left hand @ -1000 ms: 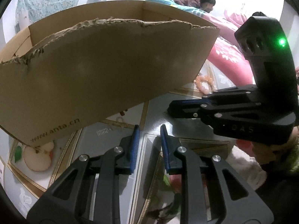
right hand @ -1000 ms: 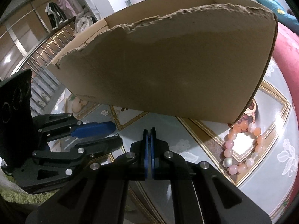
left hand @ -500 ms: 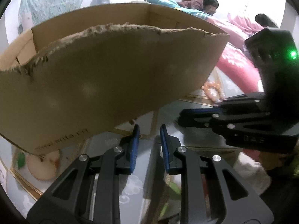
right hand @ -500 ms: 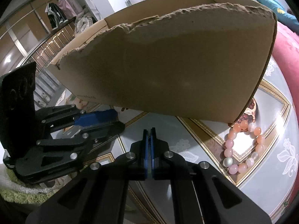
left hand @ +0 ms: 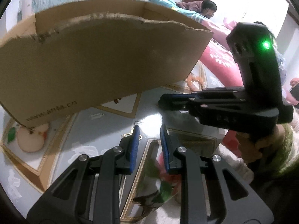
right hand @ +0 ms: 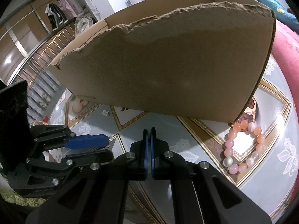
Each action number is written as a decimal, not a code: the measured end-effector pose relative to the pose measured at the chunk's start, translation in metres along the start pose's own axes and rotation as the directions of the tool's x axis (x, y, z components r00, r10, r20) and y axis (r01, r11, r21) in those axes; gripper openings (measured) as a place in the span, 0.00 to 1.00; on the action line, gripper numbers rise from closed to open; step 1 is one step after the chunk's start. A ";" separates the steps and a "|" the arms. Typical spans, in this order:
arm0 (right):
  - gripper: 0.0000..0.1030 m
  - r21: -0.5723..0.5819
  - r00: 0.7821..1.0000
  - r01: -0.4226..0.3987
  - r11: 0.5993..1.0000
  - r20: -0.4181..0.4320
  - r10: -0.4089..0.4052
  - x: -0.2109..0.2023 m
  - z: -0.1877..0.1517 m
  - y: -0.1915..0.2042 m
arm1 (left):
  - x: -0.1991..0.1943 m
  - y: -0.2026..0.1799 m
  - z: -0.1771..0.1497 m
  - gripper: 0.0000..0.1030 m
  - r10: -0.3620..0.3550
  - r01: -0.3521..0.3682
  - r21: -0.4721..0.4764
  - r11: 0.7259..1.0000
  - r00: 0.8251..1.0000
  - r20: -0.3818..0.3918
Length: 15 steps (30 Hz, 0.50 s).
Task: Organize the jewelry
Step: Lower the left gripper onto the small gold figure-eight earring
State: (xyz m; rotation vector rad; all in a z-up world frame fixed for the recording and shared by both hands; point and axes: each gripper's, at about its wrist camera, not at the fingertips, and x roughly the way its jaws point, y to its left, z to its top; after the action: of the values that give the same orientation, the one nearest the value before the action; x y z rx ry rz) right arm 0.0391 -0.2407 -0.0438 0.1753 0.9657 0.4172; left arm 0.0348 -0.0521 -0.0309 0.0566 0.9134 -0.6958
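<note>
Left hand-held gripper [left hand: 148,130]: I am holding it low over the patterned glossy worktop [left hand: 112,127], its blue-padded jaws parted and gripping nothing.
Right hand-held gripper [right hand: 149,132]: I am keeping its jaws pressed together; nothing I can make out is sitting between them.
Small gold jewelry piece [left hand: 126,135]: it is lying on the worktop just ahead of my left hand-held gripper's left fingertip, too small to tell whether it is an earring or a clasp.
Pink and peach beaded bracelet [right hand: 243,147]: it is resting on the worktop ahead and to the right of my right hand-held gripper, just beside the near right corner of the box.
Torn brown cardboard box [right hand: 168,65]: it is standing directly ahead of both hand-held grippers, its ragged near wall rising between me and its inside.
Risk: I am judging that the tiny gold piece could skid away on the slick surface if my pads are closing off-centre.
Risk: the ragged wall could be snagging the bracelet beads if I am lifting too low.
</note>
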 end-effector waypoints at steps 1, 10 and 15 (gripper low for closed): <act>0.03 0.000 1.000 0.000 1.000 0.000 0.000 0.000 0.000 0.000 | -0.003 -0.002 -0.001 0.21 0.012 -0.012 0.012 1.000 1.000 0.011; 0.02 -0.001 1.000 0.001 1.000 0.000 -0.001 0.000 0.000 0.000 | -0.007 -0.001 -0.004 0.29 0.119 -0.119 -0.004 0.993 0.993 -0.006; 0.03 -0.001 1.000 0.003 1.000 0.002 -0.003 0.000 0.000 0.000 | 0.000 0.002 -0.004 0.29 0.124 -0.124 -0.022 0.992 0.992 -0.021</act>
State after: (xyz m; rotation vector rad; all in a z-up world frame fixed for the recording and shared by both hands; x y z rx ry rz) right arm 0.0395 -0.2409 -0.0437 0.1735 0.9641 0.4151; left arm 0.0331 -0.0491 -0.0341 0.0988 0.9289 -0.5697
